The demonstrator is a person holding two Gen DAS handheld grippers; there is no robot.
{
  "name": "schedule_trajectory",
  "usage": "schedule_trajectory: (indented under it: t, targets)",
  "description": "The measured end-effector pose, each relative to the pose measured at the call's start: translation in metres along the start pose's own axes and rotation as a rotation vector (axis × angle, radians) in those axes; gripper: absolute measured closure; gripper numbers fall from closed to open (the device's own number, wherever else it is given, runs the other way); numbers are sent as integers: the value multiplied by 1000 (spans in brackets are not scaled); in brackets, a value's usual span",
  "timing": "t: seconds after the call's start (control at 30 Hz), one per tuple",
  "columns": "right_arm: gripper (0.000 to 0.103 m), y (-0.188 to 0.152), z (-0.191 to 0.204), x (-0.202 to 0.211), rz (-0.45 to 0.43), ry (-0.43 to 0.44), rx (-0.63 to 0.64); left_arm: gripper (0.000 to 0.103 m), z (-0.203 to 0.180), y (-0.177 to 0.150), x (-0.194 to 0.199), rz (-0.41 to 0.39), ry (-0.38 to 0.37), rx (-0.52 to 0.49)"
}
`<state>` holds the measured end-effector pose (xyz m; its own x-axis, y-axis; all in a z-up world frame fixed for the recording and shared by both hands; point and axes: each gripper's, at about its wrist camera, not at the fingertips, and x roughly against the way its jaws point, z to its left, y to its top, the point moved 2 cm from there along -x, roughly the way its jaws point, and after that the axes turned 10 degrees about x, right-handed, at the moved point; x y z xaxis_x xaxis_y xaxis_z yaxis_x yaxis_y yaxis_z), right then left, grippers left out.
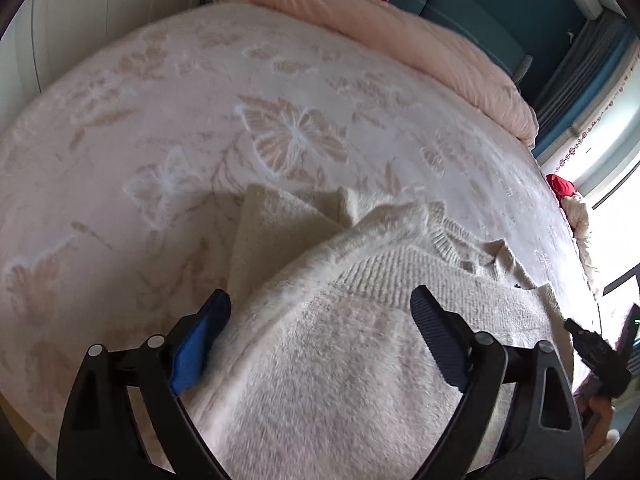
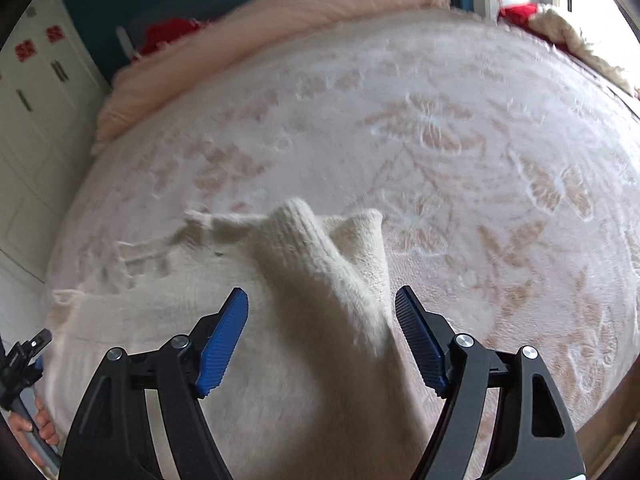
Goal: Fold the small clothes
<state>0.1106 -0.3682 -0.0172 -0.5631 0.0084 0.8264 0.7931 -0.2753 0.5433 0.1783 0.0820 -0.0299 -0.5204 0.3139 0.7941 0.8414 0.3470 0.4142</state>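
Note:
A cream fuzzy knitted sweater (image 1: 320,360) lies on a bed blanket (image 1: 200,120) of pale pink with butterfly patterns. My left gripper (image 1: 320,312) hovers open over the sweater's body near its ribbed collar (image 1: 452,248), with a folded sleeve (image 1: 276,232) just beyond its left finger. In the right wrist view the sweater (image 2: 160,300) spreads to the left. A raised sleeve fold (image 2: 328,272) runs up between the fingers of my right gripper (image 2: 320,308), which stands open without its pads pressing on the cloth.
A rolled pink duvet (image 1: 400,28) lies across the far end of the bed. A red item (image 1: 560,188) sits at the bed's window side. White wardrobe doors (image 2: 32,120) stand beyond the bed's left edge. A hand (image 2: 36,420) holds the other gripper's handle.

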Motion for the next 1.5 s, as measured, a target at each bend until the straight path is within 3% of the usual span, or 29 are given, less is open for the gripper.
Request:
schedule_trajectory:
  t: [0.03, 0.07, 0.1, 0.13, 0.27, 0.37, 0.43, 0.53, 0.57, 0.63, 0.7, 0.73, 0.8, 0.87, 0.93, 1.0, 1.07, 1.1, 1.2, 1.3, 1.33, 1.4, 1.43, 1.5]
  targets:
    - [35, 1, -1, -8, 25, 1, -10, 55, 3, 2, -7, 18, 2, 9]
    - [67, 1, 0, -16, 56, 10, -17, 73, 5, 5, -11, 38, 9, 16]
    - [88, 1, 1, -20, 78, 5, -15, 97, 6, 8, -13, 51, 15, 32]
    - [88, 4, 4, -16, 73, 10, -17, 97, 8, 16, -4, 34, -17, 74]
    - [94, 21, 7, 51, -129, 113, -59, 98, -2, 41, 43, -59, -146, 101]
    - [95, 31, -1, 67, -216, 102, -88, 97, -11, 56, 48, -84, -130, 72]
    - [95, 33, -11, 40, -166, 73, -90, 97, -8, 62, 17, -55, -55, 74]
    - [92, 18, -22, -37, 54, 4, -67, 96, 7, 51, -45, 66, 76, 86]
    - [92, 14, -22, -44, 68, 0, -63, 95, 9, 45, -56, 83, 109, 70]
    - [81, 16, -19, -22, -10, 6, -83, 91, 4, 38, -50, 19, 123, 21]
    - [63, 20, -11, 13, -98, -35, -59, 84, -3, 34, -36, 6, 133, 1]
    - [63, 21, -5, 29, -144, -51, -26, 80, -8, 33, -23, -14, 141, -9]
    - [63, 21, 13, 49, -204, -25, 42, 72, -15, 32, -4, -74, 109, -17]
    - [63, 20, 31, 39, -166, 27, 90, 67, -29, 29, 10, -114, 74, -25]
    - [66, 15, 46, 5, -66, 45, 139, 63, -36, 19, 2, -89, 59, -43]
    - [73, 6, 45, -31, 44, 7, 142, 63, -38, 11, -18, -47, 101, -78]
    - [72, 2, 52, -31, 40, -36, 149, 63, -28, 0, -35, 20, 150, -62]
    - [72, 3, 60, -19, 24, -12, 145, 63, -23, -4, -31, 24, 134, -29]
    - [72, -8, 106, 21, -34, 178, 172, 60, -23, -18, 2, -9, 16, 52]
    - [72, -34, 170, 22, -19, 285, 284, 45, -41, -39, 15, -16, -45, 16]
    - [73, -47, 192, 12, 20, 340, 307, 42, -47, -47, 13, -12, -45, -12]
    - [81, -67, 209, -7, 78, 332, 351, 42, -52, -60, 1, 3, 6, -85]
    - [83, -74, 206, -11, 77, 305, 362, 45, -48, -64, -6, 5, 66, -126]
    - [94, -76, 182, -7, 49, 300, 319, 48, -33, -67, -5, -21, 89, -151]
